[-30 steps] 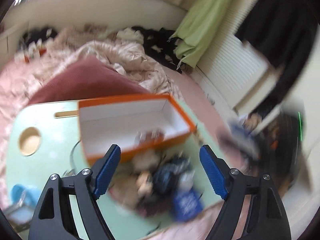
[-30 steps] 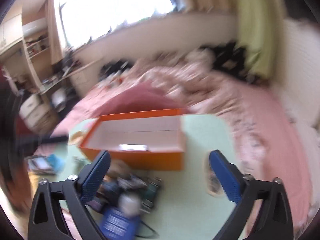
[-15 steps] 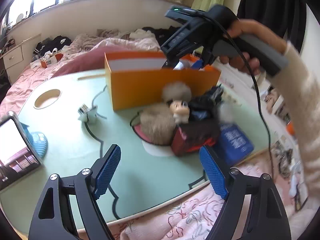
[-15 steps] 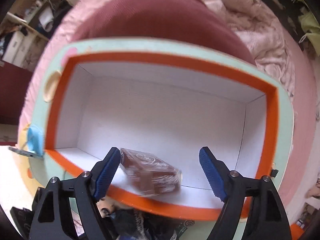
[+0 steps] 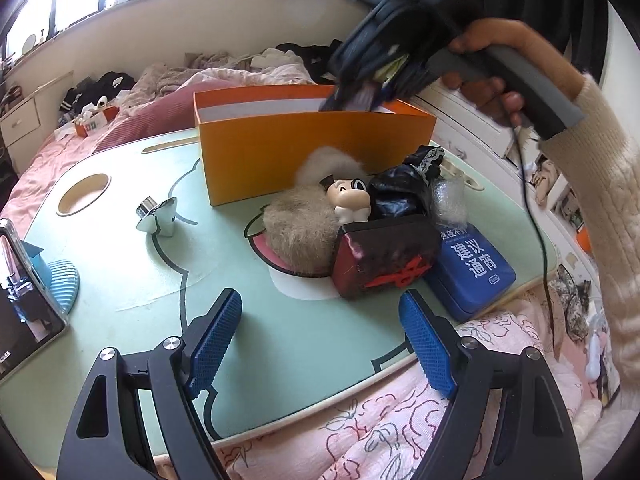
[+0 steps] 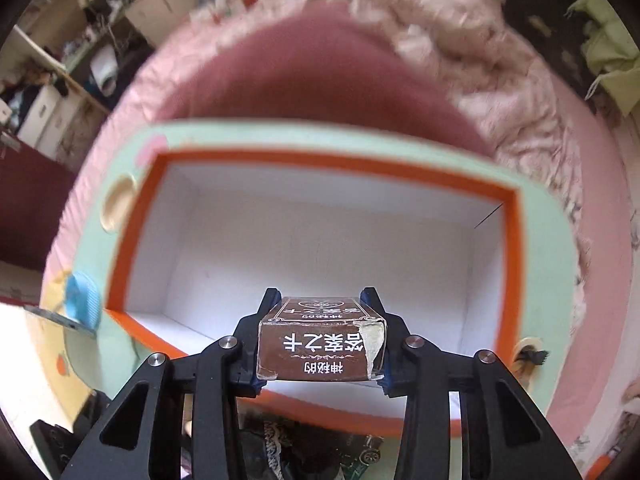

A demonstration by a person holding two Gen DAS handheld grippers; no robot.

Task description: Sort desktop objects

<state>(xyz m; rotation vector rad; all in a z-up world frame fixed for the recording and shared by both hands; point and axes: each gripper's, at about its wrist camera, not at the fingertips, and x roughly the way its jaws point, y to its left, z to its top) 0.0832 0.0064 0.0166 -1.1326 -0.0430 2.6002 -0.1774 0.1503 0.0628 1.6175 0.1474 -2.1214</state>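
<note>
A small brown card box is sitting between your right gripper fingers, which were spread wide a moment ago and are now closing on its sides, low inside the orange box by its near wall. Your left gripper is hovering wide and empty over the table's near edge, facing the unsorted pile.

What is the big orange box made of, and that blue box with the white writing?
The orange box looks like matte cardboard: thin, stiff walls, white inside. The blue box has a smooth, slightly shiny surface with rounded corners, so perhaps tin or plastic; hard to tell.
</note>
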